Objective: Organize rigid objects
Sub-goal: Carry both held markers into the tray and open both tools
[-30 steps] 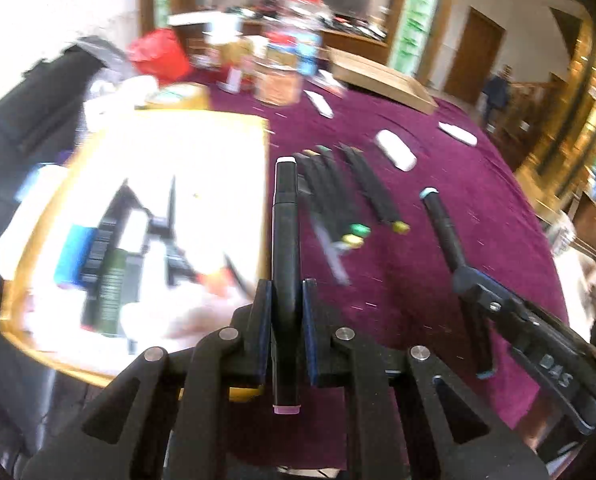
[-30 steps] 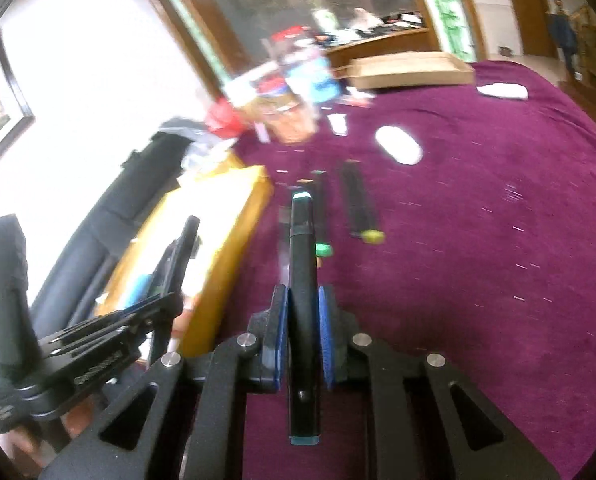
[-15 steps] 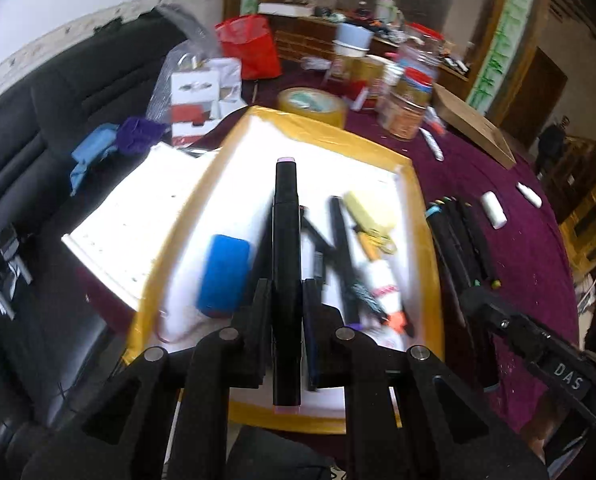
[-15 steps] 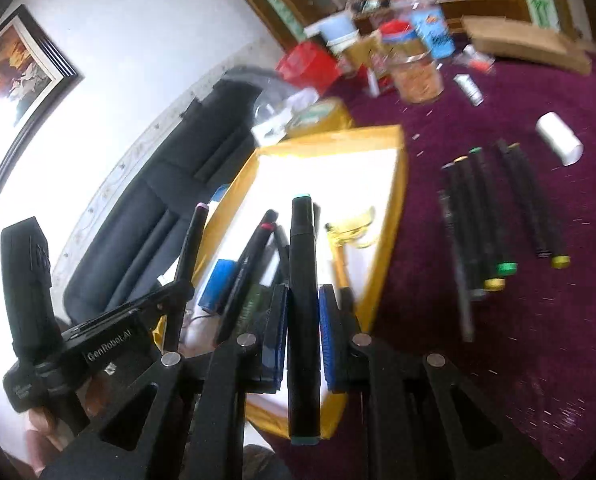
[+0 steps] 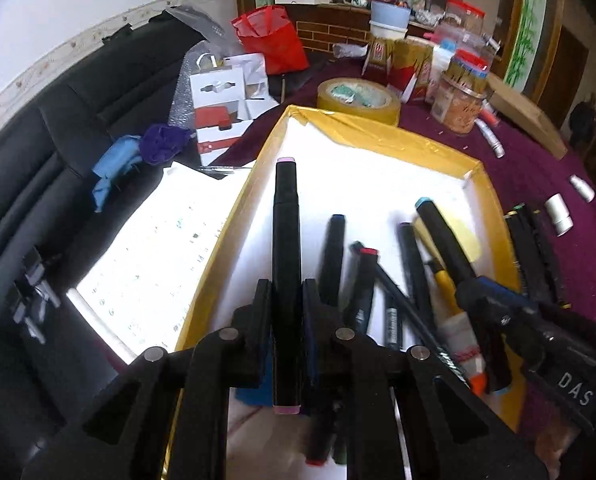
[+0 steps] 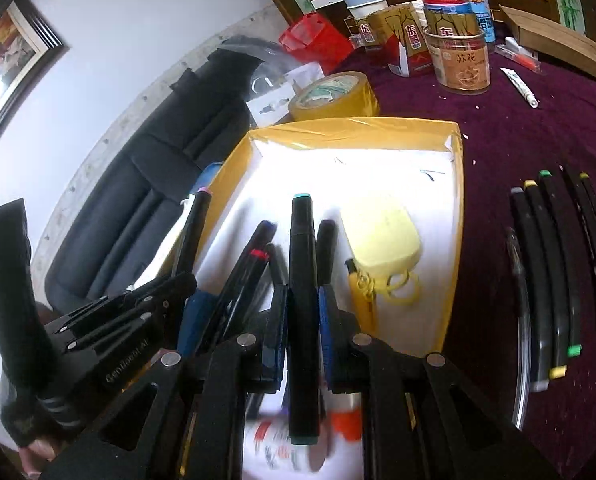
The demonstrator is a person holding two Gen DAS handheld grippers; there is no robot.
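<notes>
My left gripper [image 5: 285, 292] is shut on a black marker with pink end caps [image 5: 285, 216], held over the left part of a yellow-rimmed tray [image 5: 378, 136]. My right gripper [image 6: 302, 300] is shut on a black marker with teal end caps [image 6: 302, 256], above the tray [image 6: 354, 130] middle. In the left wrist view the right gripper [image 5: 470, 284] and its teal marker [image 5: 438, 232] appear at right. The left gripper [image 6: 169, 280] shows at left in the right wrist view. Several markers [image 5: 334, 252] and a pale yellow case [image 6: 382, 236] lie in the tray.
Several black markers [image 6: 546, 264] lie in a row on the purple tablecloth [image 6: 538, 128] right of the tray. A tape roll [image 5: 358, 96], jars [image 6: 462, 56], cartons and a red bag [image 5: 269, 40] stand behind it. A white sheet [image 5: 157, 248] and a black seat [image 5: 37, 160] lie to the left.
Both grippers, each keeping its marker, swung left from over the purple cloth and the marker row to above the tray. The tray fills more of both views.
</notes>
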